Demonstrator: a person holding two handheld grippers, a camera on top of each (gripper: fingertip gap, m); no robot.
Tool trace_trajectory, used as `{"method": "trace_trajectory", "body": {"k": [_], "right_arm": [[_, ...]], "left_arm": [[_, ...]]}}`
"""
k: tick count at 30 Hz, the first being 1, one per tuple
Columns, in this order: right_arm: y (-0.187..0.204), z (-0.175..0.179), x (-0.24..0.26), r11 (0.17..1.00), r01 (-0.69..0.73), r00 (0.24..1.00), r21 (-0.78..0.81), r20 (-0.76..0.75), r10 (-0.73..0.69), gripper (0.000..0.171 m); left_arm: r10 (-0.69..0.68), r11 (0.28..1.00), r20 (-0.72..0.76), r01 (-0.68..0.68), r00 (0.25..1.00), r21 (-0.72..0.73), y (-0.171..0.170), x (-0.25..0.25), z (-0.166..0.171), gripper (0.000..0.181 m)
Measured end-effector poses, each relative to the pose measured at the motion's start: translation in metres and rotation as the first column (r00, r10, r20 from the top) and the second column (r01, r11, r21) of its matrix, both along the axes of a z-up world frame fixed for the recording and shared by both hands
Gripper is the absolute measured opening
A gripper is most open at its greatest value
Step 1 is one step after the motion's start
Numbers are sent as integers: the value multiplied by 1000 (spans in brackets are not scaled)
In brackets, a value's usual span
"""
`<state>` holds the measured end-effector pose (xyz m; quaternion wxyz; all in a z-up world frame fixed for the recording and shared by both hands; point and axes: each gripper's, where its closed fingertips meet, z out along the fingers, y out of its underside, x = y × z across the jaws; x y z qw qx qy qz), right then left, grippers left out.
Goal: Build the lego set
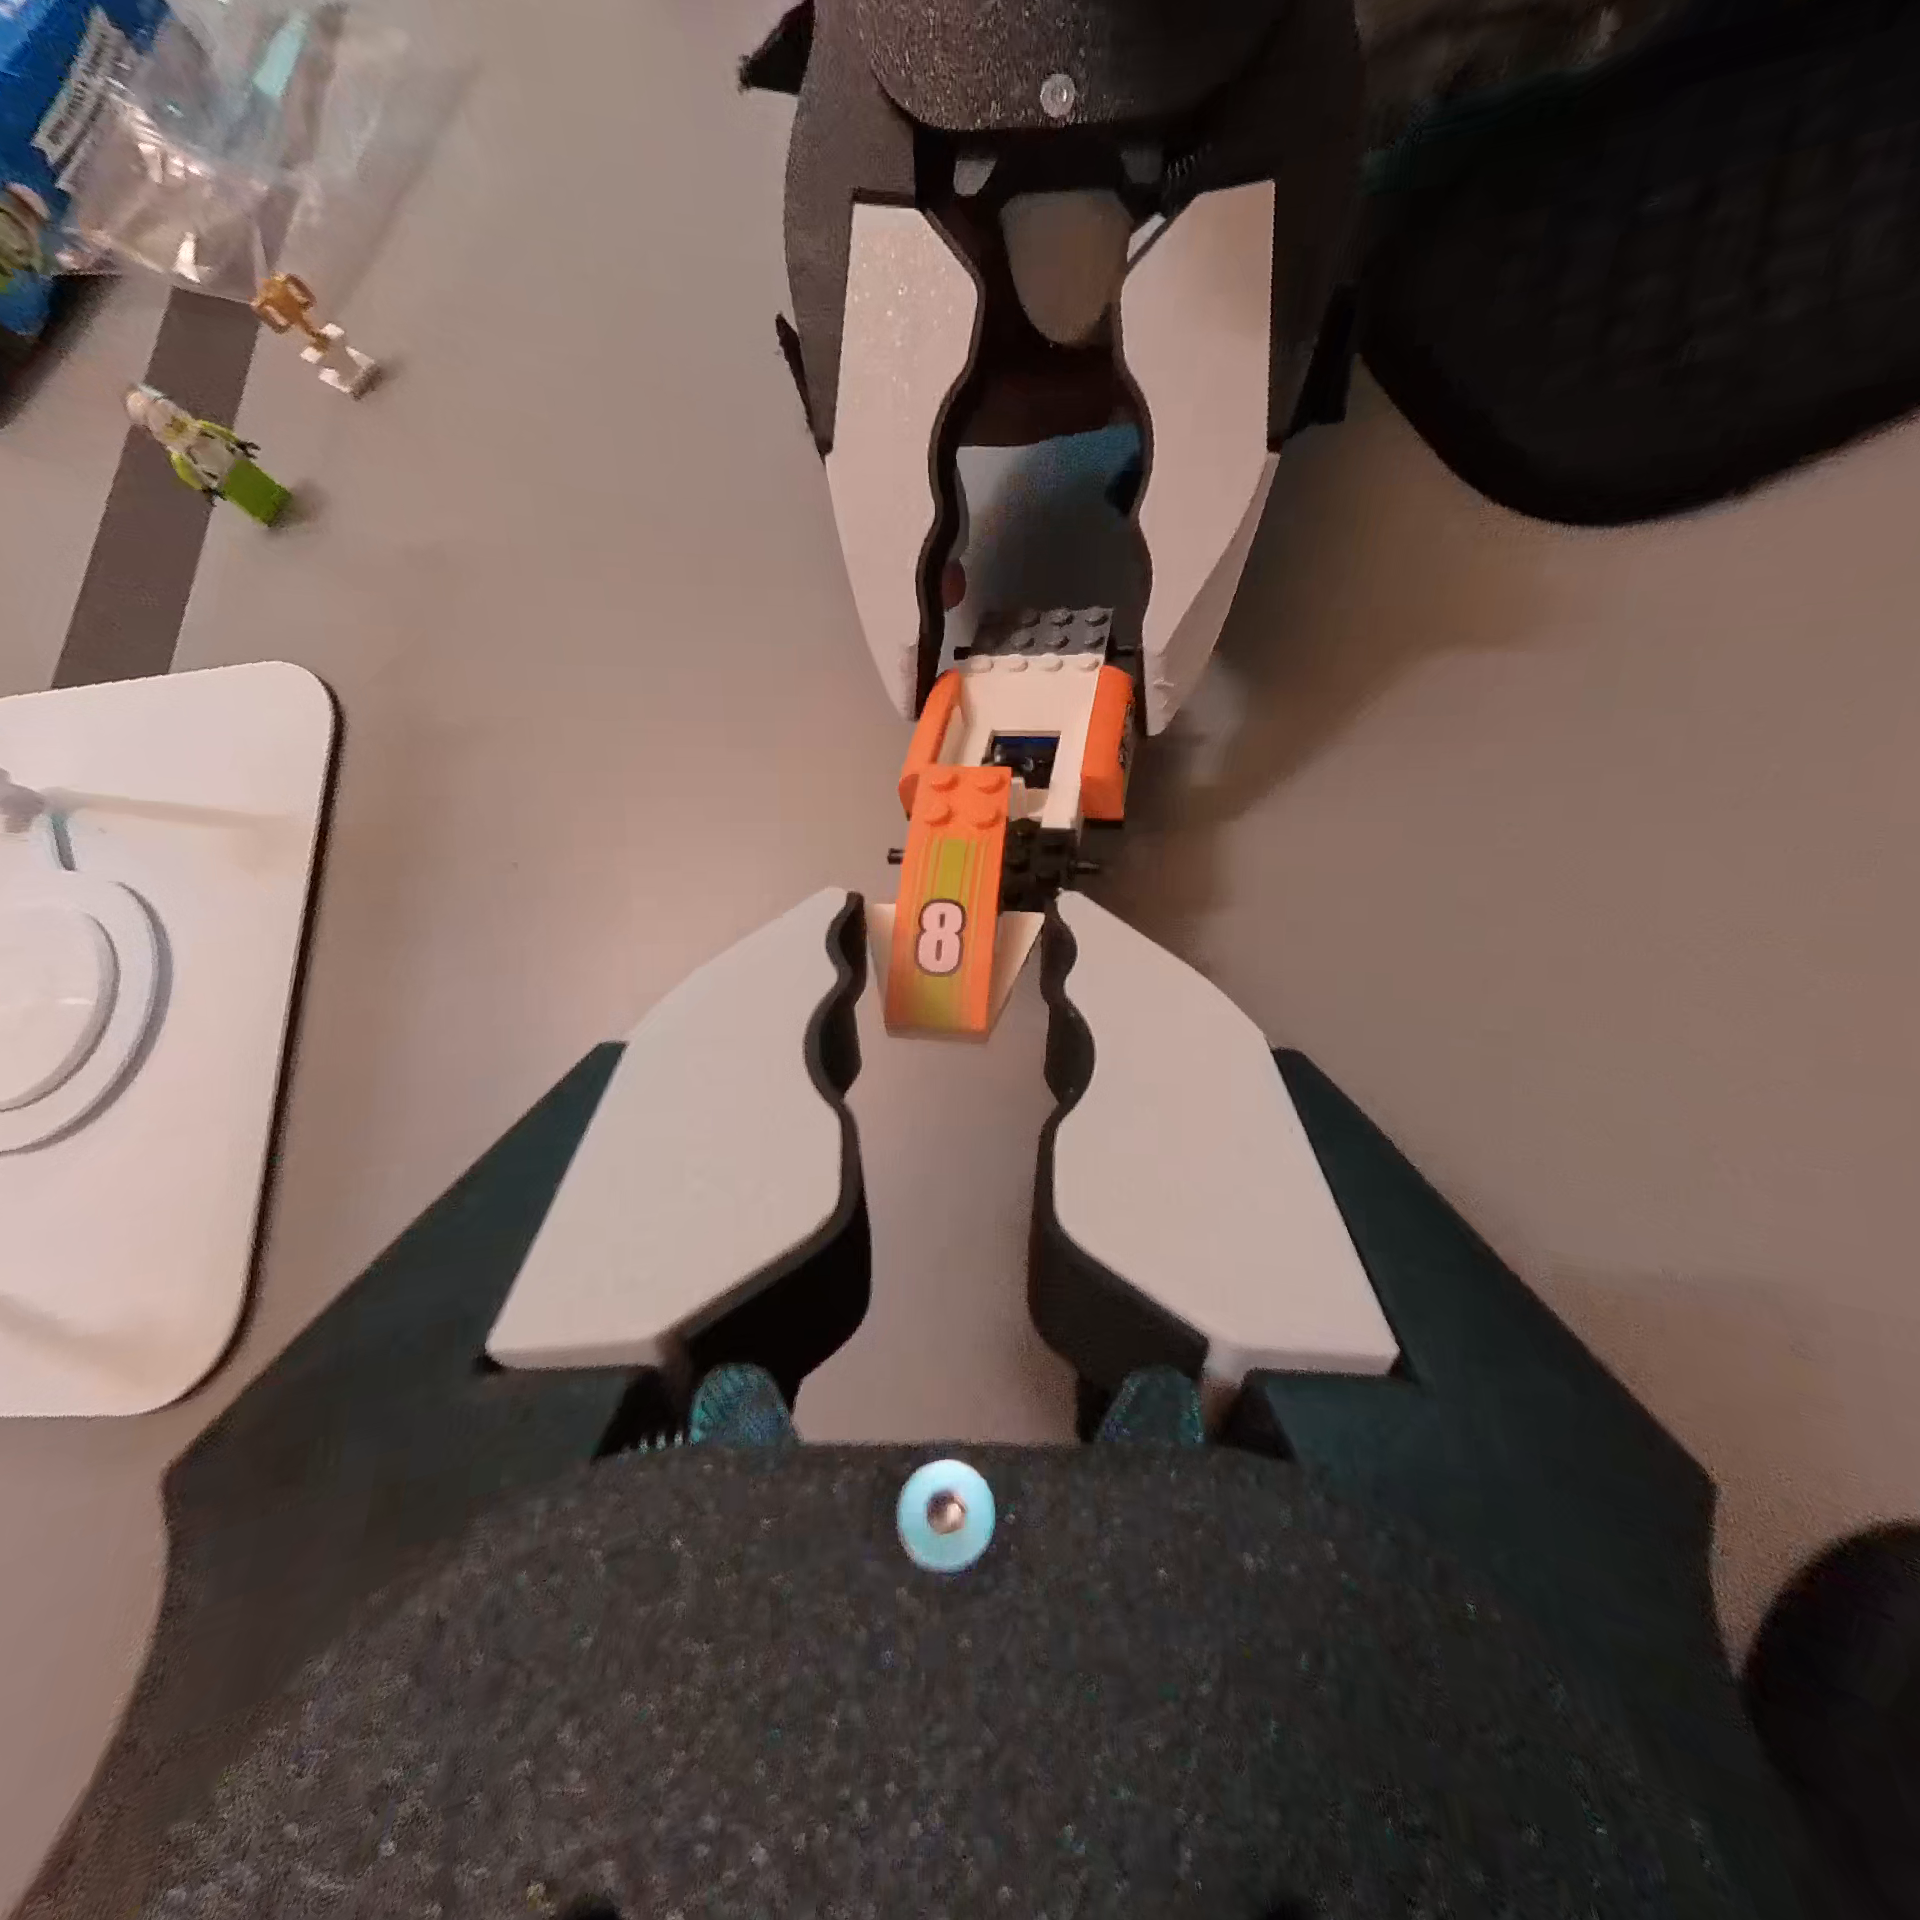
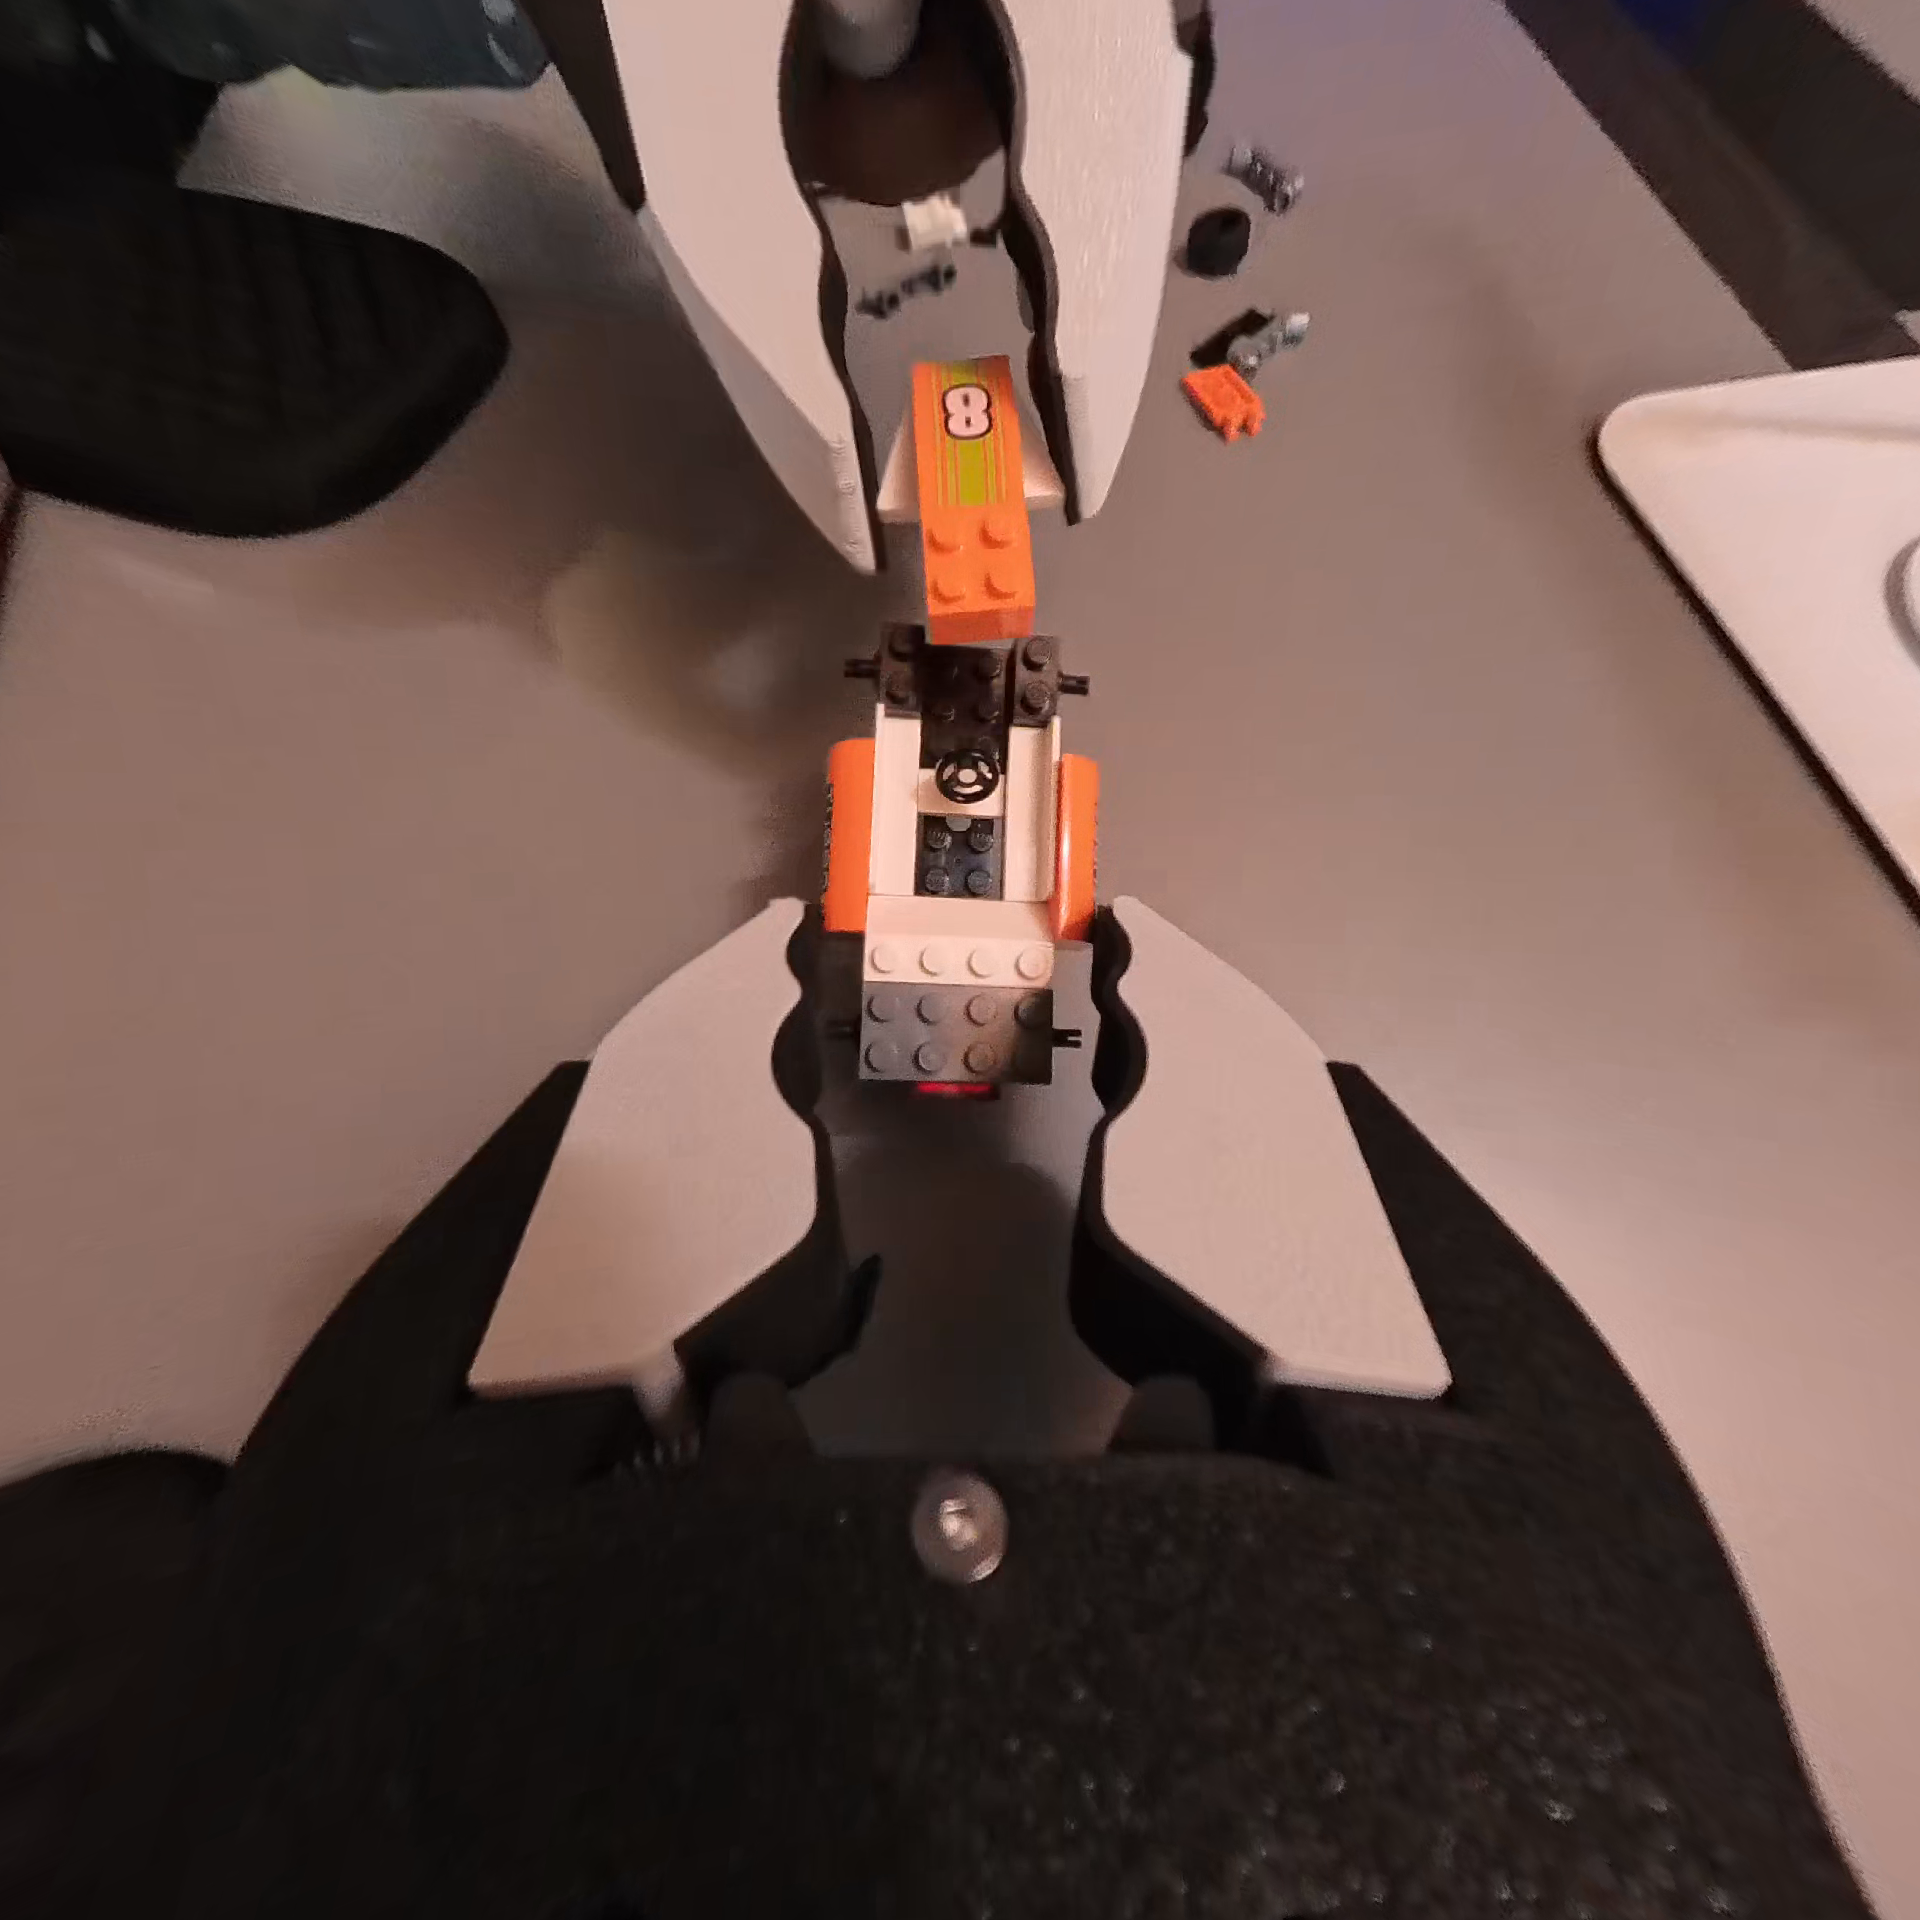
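The lego car body (image 2: 961,831) is white and orange, with a black steering wheel, a black studded front and a grey rear plate. My right gripper (image 2: 956,914) is shut on its rear end, just over the table; it also shows in the left wrist view (image 1: 1029,717). My left gripper (image 1: 948,914) is shut on an orange sloped hood piece (image 1: 940,956) with a green stripe, a printed number and a white wedge under it. The hood piece (image 2: 971,468) hangs at the car's black front, overlapping it slightly; I cannot tell whether they touch. The left gripper (image 2: 977,535) faces the right one.
Loose parts lie at the far right: an orange plate (image 2: 1224,403), a black tyre (image 2: 1218,241) and grey bits (image 2: 1265,177). A white tray (image 1: 156,1039) sits to the left. A minifigure (image 1: 208,457), a gold trophy (image 1: 301,312), a plastic bag (image 1: 208,135) and a blue box (image 1: 52,125) lie beyond it. The gap from one gripper's tips to the other's is roughly 6 centimeters.
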<state>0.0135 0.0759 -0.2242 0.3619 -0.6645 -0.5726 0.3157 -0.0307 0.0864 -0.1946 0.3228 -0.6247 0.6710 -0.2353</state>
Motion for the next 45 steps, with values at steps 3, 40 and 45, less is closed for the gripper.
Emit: {"method": "trace_trajectory", "body": {"k": [3,40,45], "right_arm": [[-12,7,-10,1000,-7,997,8,-79,8,50],[-22,0,15,997,-57,997,56,-44,60,49],[-28,-18,22,993,-104,991,59,86,99,49]], "left_arm": [[-61,998,-127,60,990,-8,-10,-6,2,32],[-27,985,-174,-3,984,-171,-30,10,-28,32],[35,981,-97,-53,995,-186,-31,10,-44,32]]}}
